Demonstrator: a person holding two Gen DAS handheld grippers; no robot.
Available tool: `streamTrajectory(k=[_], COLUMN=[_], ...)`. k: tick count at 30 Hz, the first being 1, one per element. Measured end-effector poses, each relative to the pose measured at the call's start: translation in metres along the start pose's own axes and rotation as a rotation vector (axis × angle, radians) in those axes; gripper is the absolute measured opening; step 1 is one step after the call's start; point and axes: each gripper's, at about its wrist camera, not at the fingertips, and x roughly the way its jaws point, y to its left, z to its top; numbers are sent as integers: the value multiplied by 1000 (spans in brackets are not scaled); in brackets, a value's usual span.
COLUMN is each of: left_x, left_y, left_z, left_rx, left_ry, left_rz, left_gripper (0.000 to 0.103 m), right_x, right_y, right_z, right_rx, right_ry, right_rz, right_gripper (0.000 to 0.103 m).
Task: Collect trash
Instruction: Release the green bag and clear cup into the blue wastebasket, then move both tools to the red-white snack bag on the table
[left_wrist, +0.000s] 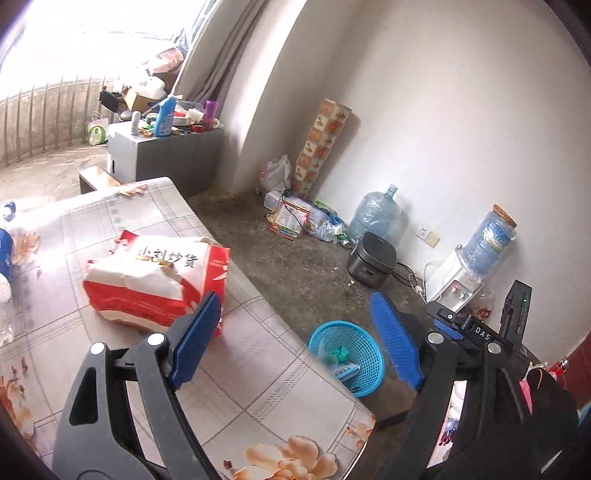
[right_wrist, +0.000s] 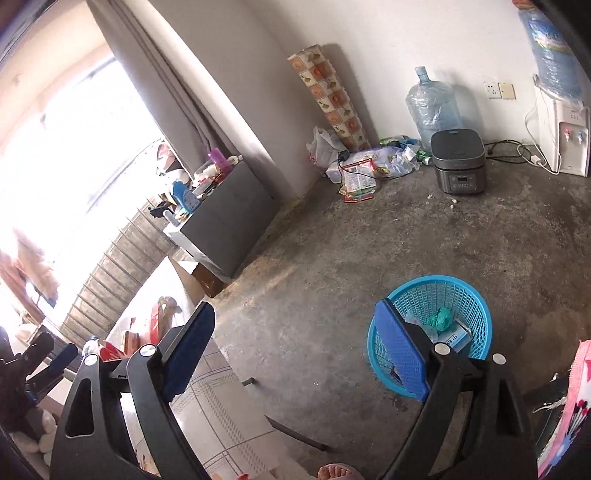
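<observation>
Left hand-held gripper (left_wrist: 295, 339) spread wide, nothing between the pads — red-and-white snack bag (left_wrist: 155, 284) lying on the tabletop (left_wrist: 258, 387) at ten o'clock. Right hand-held gripper (right_wrist: 295, 347) likewise wide and empty; blue basket (right_wrist: 476, 306) on the floor at three o'clock, holding green crumpled trash (right_wrist: 441, 318).

Grey rice cooker (right_wrist: 458, 162), water dispenser (right_wrist: 563, 140), spare water jug (right_wrist: 432, 105), patterned roll (right_wrist: 332, 96) along the wall.

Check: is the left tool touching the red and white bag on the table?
Cannot tell. In the left wrist view the left tool is open; one finger overlaps the red and white bag, hiding any contact or gap.
</observation>
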Motion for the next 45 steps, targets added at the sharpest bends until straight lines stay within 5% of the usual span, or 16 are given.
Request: streamTrajectory(k=[9,19,28,35,38,45], left_x=[-119,-150,-129,-103,-93,-82], left_y=[114,165,180,178,180,189], left_z=[-31,-62,-66,-66,-68,-75], left_rx=[-211,-352,-364,-395,-428,-485], left_ry=[-161,-183,-127,-99,-83,-49], left_rz=[325,425,344,215,148,72], left_gripper=[79,79,78,55,51,51], right_x=[7,24,61,152,172,145], right_y=[89,177,211,199,210,247], right_z=[-15,-42,-37,-26,-48,-126], right_rx=[-137,-279,-225,31,1,-170], right_ry=[110,207,251,355,465,643], right_rz=[188,303,417,408,407,525], right_gripper=[86,86,86,54,45,44])
